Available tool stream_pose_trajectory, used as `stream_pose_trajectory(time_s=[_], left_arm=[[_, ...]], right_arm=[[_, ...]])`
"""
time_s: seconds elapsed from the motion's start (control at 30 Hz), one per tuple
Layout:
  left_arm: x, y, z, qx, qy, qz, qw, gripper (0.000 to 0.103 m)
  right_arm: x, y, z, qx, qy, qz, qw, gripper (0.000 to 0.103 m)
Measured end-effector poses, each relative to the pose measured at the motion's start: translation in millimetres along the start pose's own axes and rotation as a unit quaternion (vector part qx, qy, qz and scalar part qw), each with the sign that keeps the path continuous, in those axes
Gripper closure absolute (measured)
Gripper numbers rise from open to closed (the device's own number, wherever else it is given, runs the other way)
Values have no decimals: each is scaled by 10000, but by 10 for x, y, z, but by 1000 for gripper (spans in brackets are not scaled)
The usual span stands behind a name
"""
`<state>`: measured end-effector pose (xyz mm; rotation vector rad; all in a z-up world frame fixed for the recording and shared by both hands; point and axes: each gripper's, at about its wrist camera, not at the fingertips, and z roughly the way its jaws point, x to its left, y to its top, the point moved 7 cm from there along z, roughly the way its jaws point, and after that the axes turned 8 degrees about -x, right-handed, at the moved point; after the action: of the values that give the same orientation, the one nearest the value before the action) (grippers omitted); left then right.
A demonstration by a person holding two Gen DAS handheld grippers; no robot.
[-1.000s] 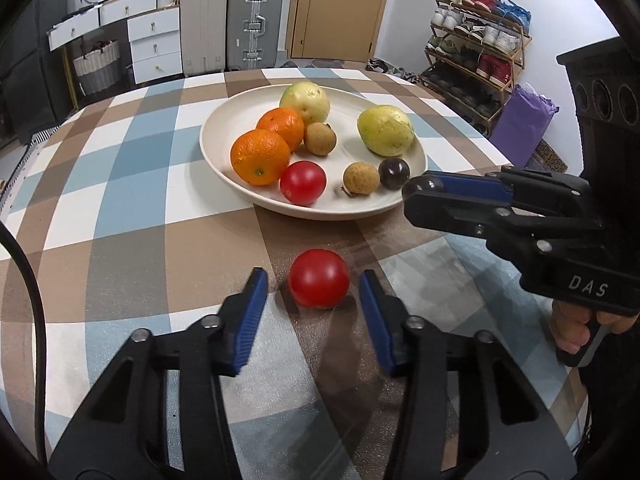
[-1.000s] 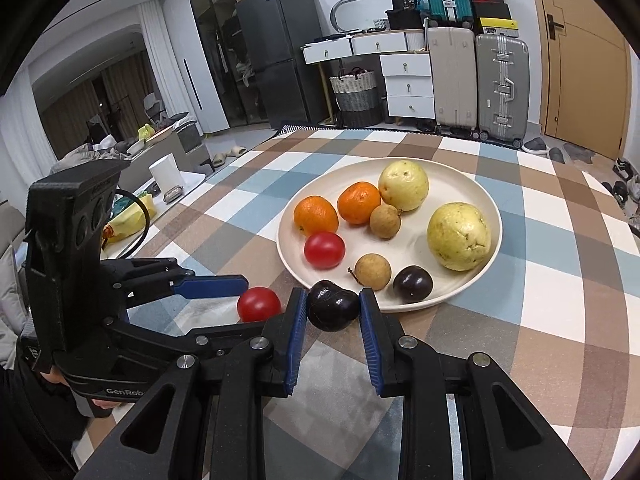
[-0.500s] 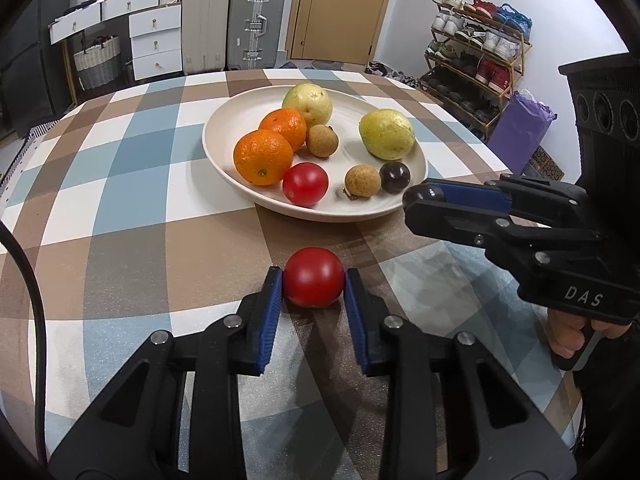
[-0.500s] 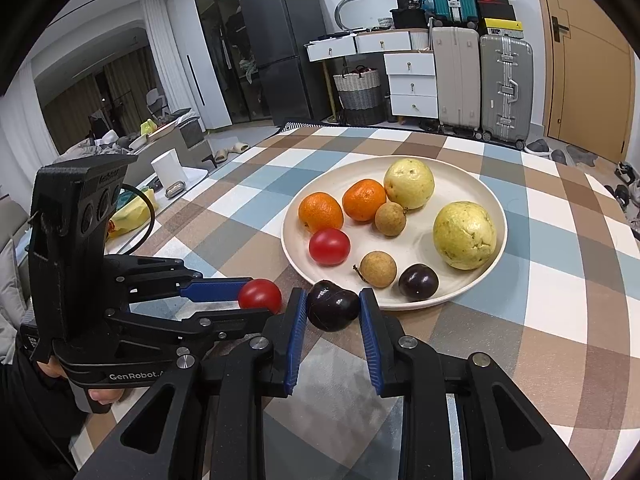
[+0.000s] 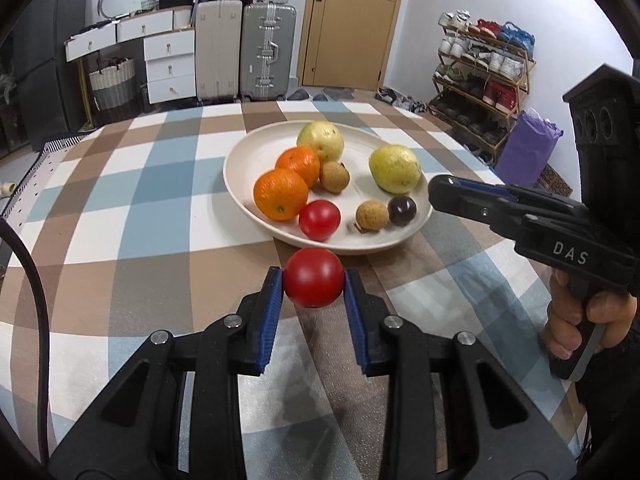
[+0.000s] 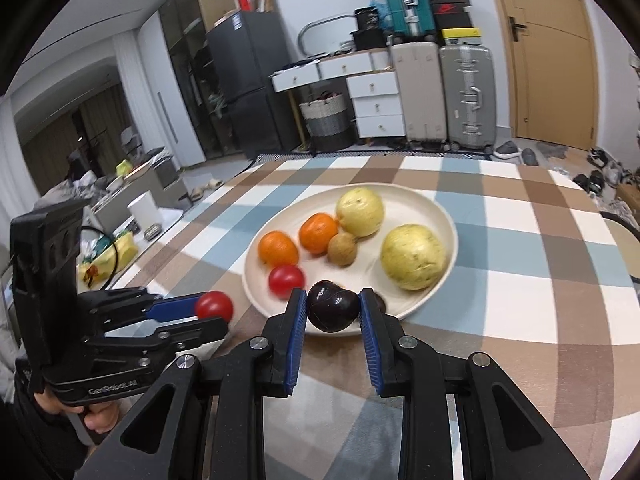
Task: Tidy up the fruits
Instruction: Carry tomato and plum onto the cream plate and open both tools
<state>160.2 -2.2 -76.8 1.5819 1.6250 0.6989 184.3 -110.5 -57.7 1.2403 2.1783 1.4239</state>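
Note:
My left gripper (image 5: 313,280) is shut on a red tomato (image 5: 313,277), held just in front of the cream plate (image 5: 240,176). From the right wrist view that tomato (image 6: 215,306) shows at the left gripper's blue pads. My right gripper (image 6: 333,308) is shut on a dark purple plum (image 6: 333,311), over the plate's near rim (image 6: 448,216). On the plate lie two oranges (image 5: 281,193), two yellow-green pears (image 5: 394,169), a second tomato (image 5: 319,219), two brown longans (image 5: 372,216) and a dark plum (image 5: 402,210).
The checked tablecloth (image 5: 132,200) covers a round table whose edge curves away on the left and right. The right gripper's body and a hand (image 5: 576,320) fill the right of the left wrist view. Suitcases (image 5: 268,52), drawers and a shoe rack (image 5: 480,80) stand beyond.
The left gripper's jaws closed on the red tomato and lifted it toward the plate. The right gripper, still holding the plum, rose and moved over the plate's near rim.

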Motion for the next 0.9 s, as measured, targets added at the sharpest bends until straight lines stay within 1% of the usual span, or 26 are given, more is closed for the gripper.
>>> stream_pose_trajectory(time_s=[0.3, 0.5, 0.7, 0.9], left_arm=[[42, 182, -37, -298, 110, -115, 9994, 75], [-38, 355, 7, -458, 174, 56, 9988, 75], [-102, 510, 142, -525, 154, 74, 9985, 75], [-160, 567, 337, -469, 170, 158, 9986, 75]], right_arm=[[-99, 40, 6, -105, -163, 68, 9998, 76], [-120, 43, 7, -172, -232, 87, 9995, 76], [-123, 54, 25, -233, -272, 74, 9993, 76], [-131, 77, 73, -234, -273, 107, 9993, 76]])
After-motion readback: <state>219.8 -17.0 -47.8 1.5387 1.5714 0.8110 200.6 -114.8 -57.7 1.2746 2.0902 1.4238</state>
